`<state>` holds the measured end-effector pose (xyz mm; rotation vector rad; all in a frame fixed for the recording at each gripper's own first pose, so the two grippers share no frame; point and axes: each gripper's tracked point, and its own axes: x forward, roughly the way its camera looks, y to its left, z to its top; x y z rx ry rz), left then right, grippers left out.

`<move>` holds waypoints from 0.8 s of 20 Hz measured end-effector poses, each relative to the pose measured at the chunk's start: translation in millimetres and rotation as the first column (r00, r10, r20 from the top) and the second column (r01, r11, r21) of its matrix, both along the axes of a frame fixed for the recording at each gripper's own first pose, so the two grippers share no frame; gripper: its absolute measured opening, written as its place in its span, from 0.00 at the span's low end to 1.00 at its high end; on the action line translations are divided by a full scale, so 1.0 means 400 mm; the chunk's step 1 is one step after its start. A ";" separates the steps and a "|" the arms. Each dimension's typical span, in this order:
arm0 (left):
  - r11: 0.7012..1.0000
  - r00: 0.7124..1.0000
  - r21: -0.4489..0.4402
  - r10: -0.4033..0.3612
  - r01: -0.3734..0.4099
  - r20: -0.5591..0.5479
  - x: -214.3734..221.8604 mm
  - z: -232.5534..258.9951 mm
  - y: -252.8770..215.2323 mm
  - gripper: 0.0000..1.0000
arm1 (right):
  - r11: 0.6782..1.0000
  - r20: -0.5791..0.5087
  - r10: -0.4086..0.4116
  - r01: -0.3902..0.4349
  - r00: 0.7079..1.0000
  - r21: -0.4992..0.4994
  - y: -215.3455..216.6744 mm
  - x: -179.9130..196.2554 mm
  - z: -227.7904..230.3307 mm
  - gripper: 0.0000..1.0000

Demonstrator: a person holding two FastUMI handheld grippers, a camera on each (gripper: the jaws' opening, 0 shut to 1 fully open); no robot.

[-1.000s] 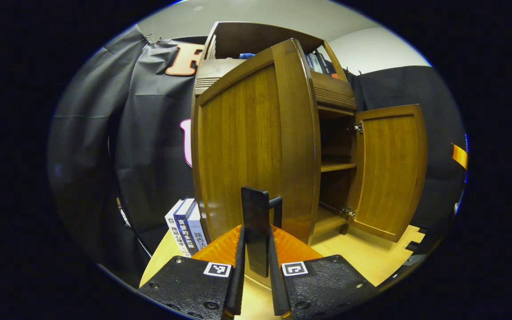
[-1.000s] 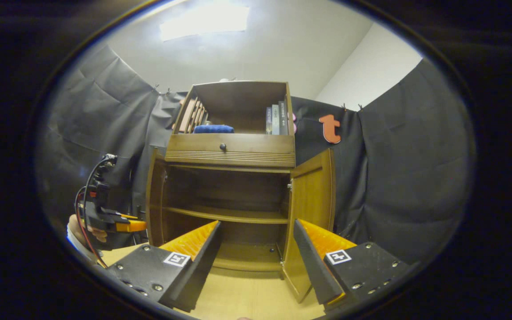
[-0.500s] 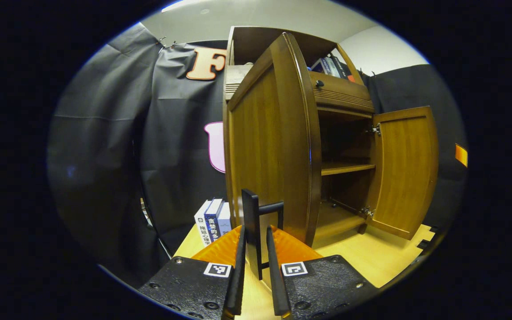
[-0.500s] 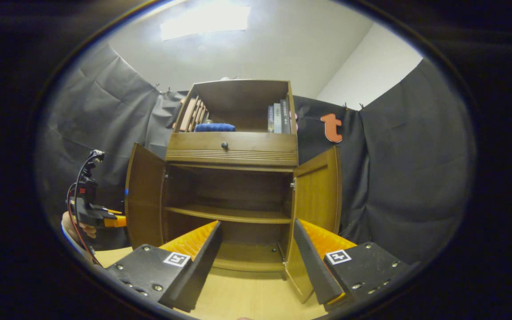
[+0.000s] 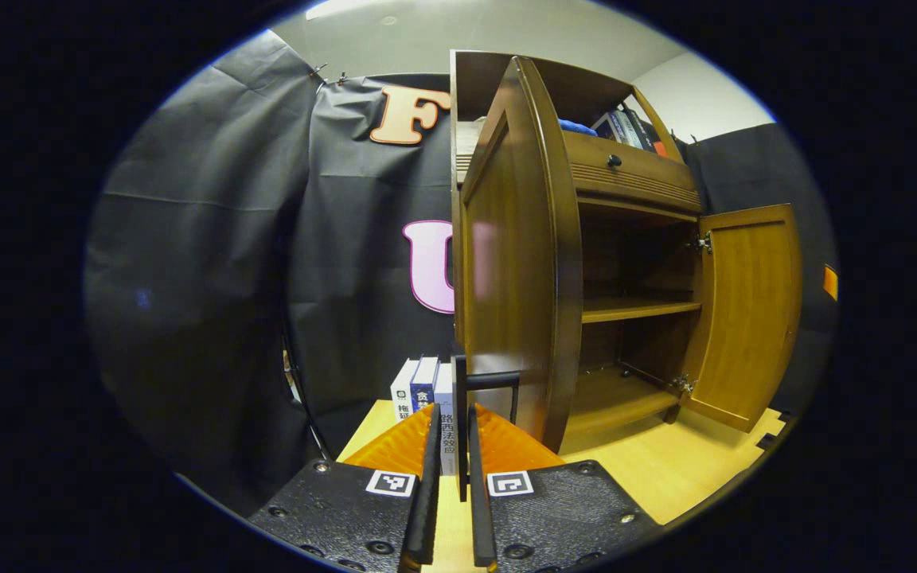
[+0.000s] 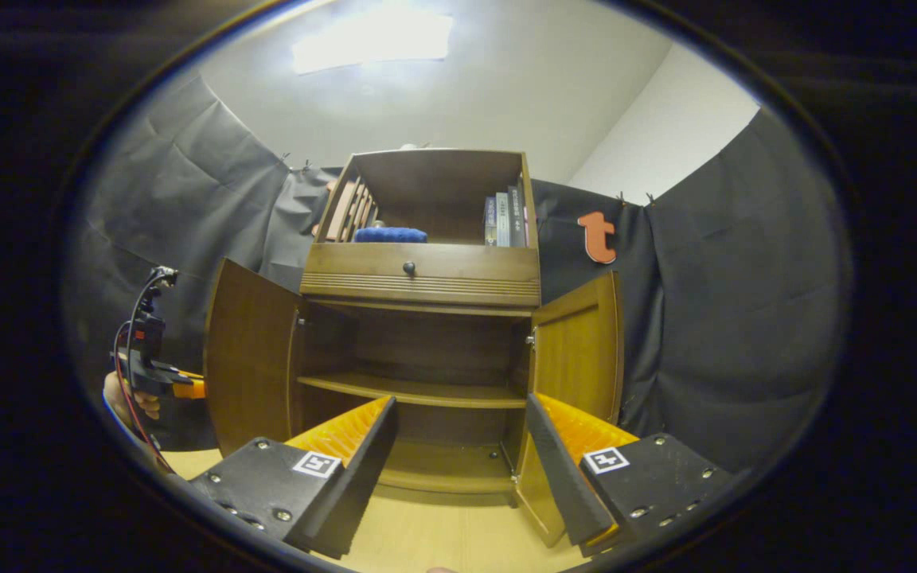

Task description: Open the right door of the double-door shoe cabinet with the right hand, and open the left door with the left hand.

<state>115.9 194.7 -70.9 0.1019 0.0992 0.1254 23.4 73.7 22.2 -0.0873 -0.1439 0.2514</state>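
Observation:
The brown wooden shoe cabinet (image 6: pixel 423 274) stands with both doors swung out. In the left gripper view the left door (image 5: pixel 518 255) is almost edge-on. Its black bar handle (image 5: pixel 461 382) stands upright between my left gripper's fingers, and my left gripper (image 5: pixel 452 415) is shut on it. The right door (image 5: pixel 749 310) hangs wide open farther right. In the right gripper view my right gripper (image 6: pixel 460 402) is open and holds nothing. It faces the cabinet's open middle, between the left door (image 6: pixel 247 358) and the right door (image 6: pixel 582 346). A hand (image 6: pixel 126 395) holding the left gripper shows beside the left door.
Several books (image 5: pixel 423 390) stand on the light wooden surface (image 5: pixel 665 469) left of the cabinet. Inside is a shelf (image 6: pixel 415 390). Above sit a drawer with a knob (image 6: pixel 408 269), a blue cloth (image 6: pixel 389 235) and books (image 6: pixel 506 221). Black cloth walls close in all round.
The left door has swung farther open, pulled by my left gripper on its handle, and now shows nearly edge-on. The right gripper and right door have barely moved.

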 end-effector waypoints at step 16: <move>0.995 0.996 -0.028 0.092 -0.092 -0.002 -0.062 0.003 0.079 0.29 | 1.000 -0.041 -0.019 0.019 0.999 -0.006 -0.005 0.019 -0.038 0.95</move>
